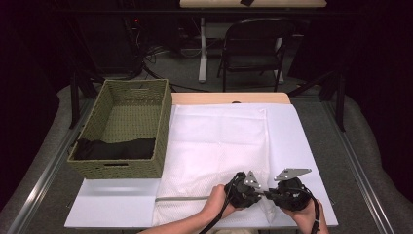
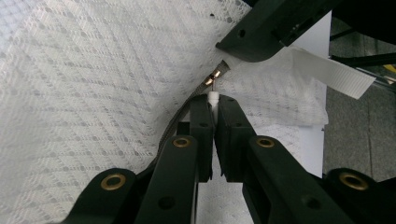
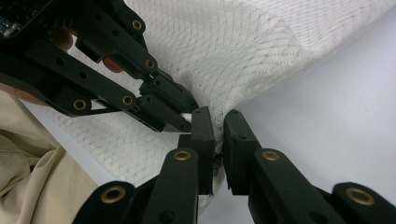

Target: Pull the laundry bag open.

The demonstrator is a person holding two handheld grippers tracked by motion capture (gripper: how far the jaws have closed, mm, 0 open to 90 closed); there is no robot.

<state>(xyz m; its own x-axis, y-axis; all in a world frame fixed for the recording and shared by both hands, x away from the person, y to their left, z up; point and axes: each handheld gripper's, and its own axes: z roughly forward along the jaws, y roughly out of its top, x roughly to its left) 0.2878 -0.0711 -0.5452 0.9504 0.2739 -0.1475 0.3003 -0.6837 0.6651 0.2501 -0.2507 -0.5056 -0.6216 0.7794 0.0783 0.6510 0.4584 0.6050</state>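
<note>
From the high view there was one white table [image 1: 307, 161], one white mesh bag [image 1: 214, 146] spread flat over it, one woven basket [image 1: 163, 131] on the far left holding a dark cloth [image 1: 114, 148], and one folding chair [image 1: 255, 48] on the floor beyond the table. The bag's long axis ran from the near edge toward the far edge, and its grey zipper [image 1: 182, 198] lay along the near edge, running left to right. Two grippers met at the bag's near right corner, the left gripper [image 1: 258, 191] and the right gripper [image 1: 269, 193] almost touching, each held in one hand, the left hand [image 1: 216, 197] just left of its tool. The left gripper view gave what the overhead picture could not: the left gripper [image 2: 214, 100] had its jaws pressed together on a small white zipper pull [image 2: 213, 97], with the zipper [image 2: 180, 119] curving away toward a metal slider, and one white strap [image 2: 338, 74] sticking out to the right past the other gripper's black finger. The right gripper view showed the right gripper [image 3: 215, 119] pinching a fold of the mesh bag [image 3: 224, 51] between its jaws, a narrow gap left by the fabric, while the left gripper [image 3: 180, 114] came in from the left with the white pull at its tip, and a beige sleeve [image 3: 32, 158] lay at the near left.
</note>
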